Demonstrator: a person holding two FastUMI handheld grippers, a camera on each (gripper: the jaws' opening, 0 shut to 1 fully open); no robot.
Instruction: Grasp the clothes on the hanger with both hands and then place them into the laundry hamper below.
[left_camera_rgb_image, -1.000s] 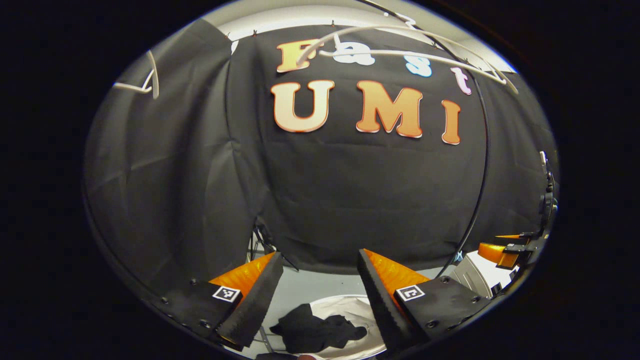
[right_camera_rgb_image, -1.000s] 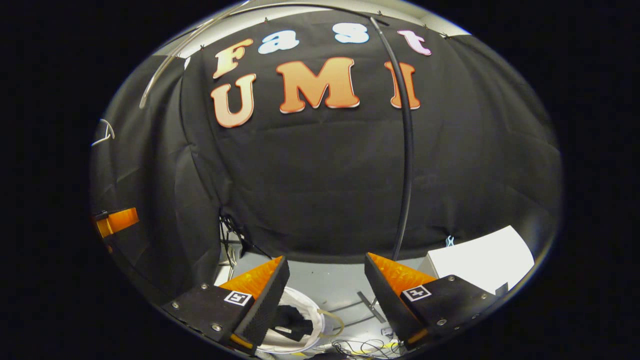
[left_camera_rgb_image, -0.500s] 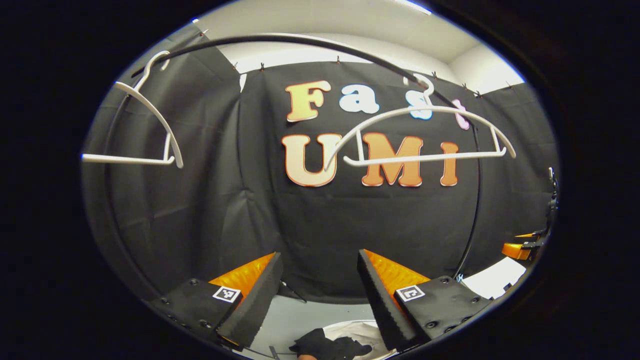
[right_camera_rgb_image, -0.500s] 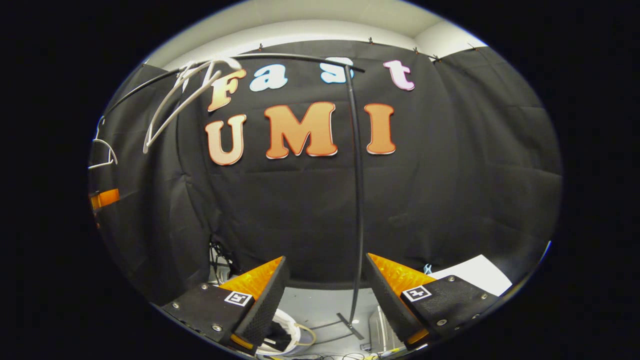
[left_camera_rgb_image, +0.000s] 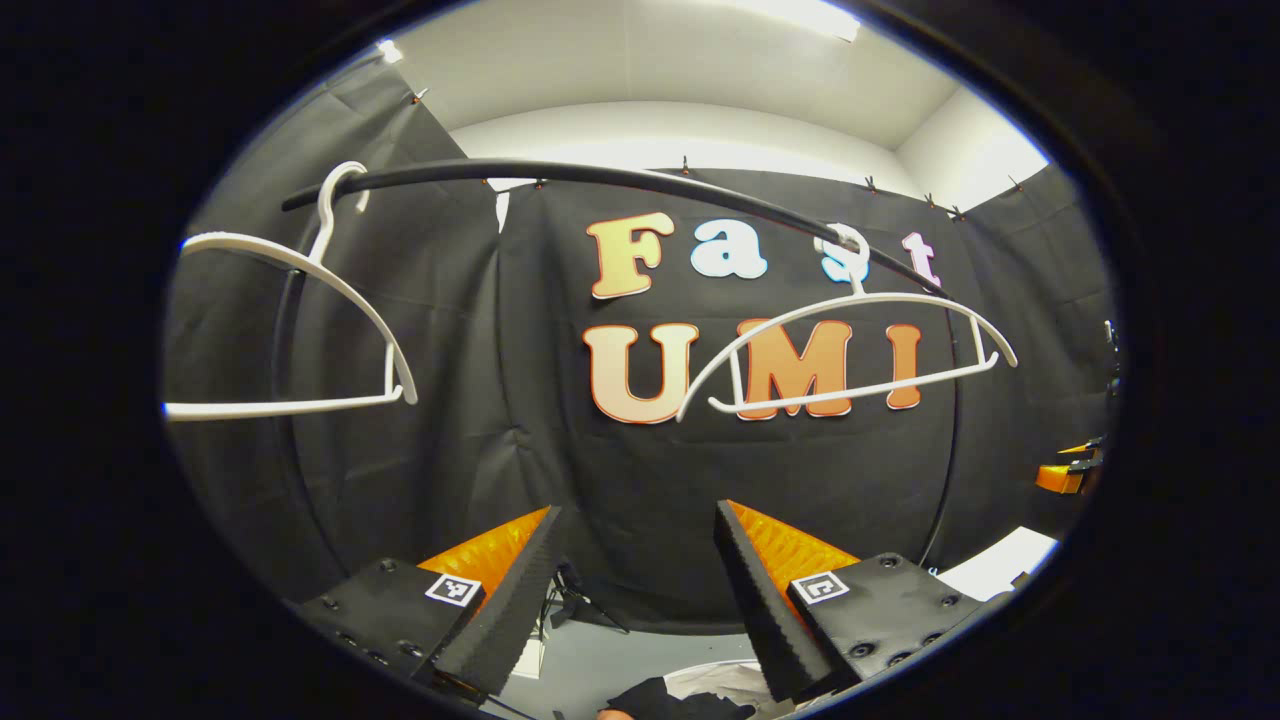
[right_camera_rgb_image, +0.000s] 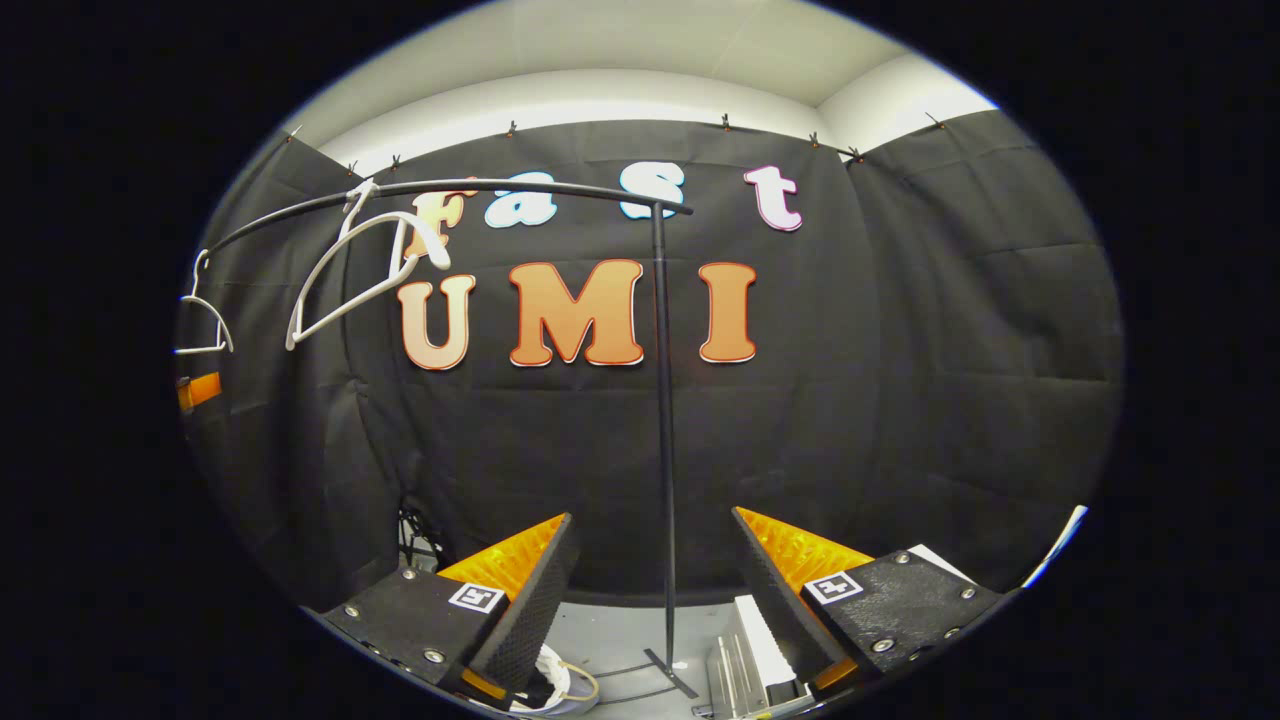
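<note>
Two bare white hangers hang on the black rail (left_camera_rgb_image: 600, 178), one at the left (left_camera_rgb_image: 290, 406) and one at the right (left_camera_rgb_image: 862, 297). A black garment (left_camera_rgb_image: 665, 698) lies in the white hamper (left_camera_rgb_image: 715, 680) at the bottom edge of the left gripper view. My left gripper (left_camera_rgb_image: 636, 520) is open and holds nothing. Far off at the right edge sits the other gripper (left_camera_rgb_image: 1065, 475). My right gripper (right_camera_rgb_image: 653, 525) is open too, nothing between its fingers. In the right gripper view the hangers (right_camera_rgb_image: 320, 275) (right_camera_rgb_image: 215, 320) hang at the upper left, and the hamper rim (right_camera_rgb_image: 555, 682) peeks out behind the left finger.
The rack's upright pole (right_camera_rgb_image: 663, 420) stands straight ahead of the right gripper, its foot on the grey floor (right_camera_rgb_image: 620, 640). A white box (right_camera_rgb_image: 760, 650) lies beside the pole's foot. Black cloth walls close off the back and sides.
Both views have swung upward. The rail and bare hangers have come down into the picture, and the hamper with the black garment has slid to the bottom edge. Both grippers stay open.
</note>
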